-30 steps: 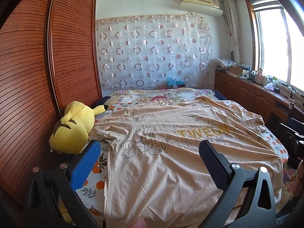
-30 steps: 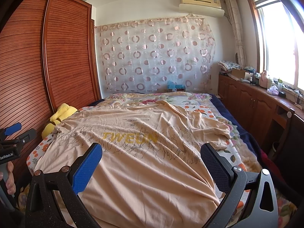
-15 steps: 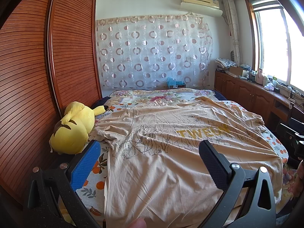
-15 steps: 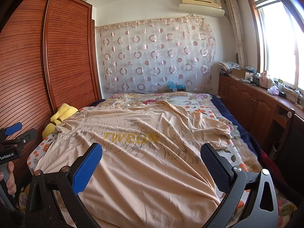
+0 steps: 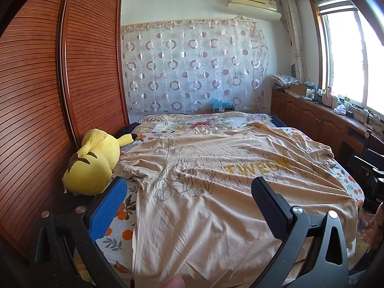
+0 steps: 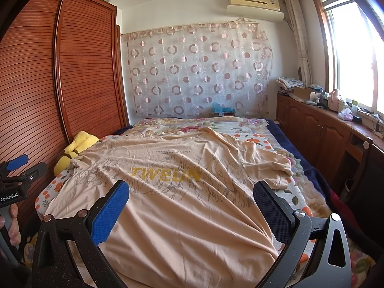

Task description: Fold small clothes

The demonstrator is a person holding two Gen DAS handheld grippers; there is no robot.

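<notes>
The tan shirt (image 5: 216,192) lies flat across the middle of the frame, on the bed (image 5: 115,230). Both claws, left (image 5: 189,206) and right (image 6: 192,208), gape wide, holding nothing. Best pinch one edge each, then lift together.

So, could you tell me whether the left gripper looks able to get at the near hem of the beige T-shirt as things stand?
Probably yes. The left gripper hangs open over the T-shirt spread flat on the bed, nothing lies on the hem, and the yellow plush toy sits off to the side.
</notes>
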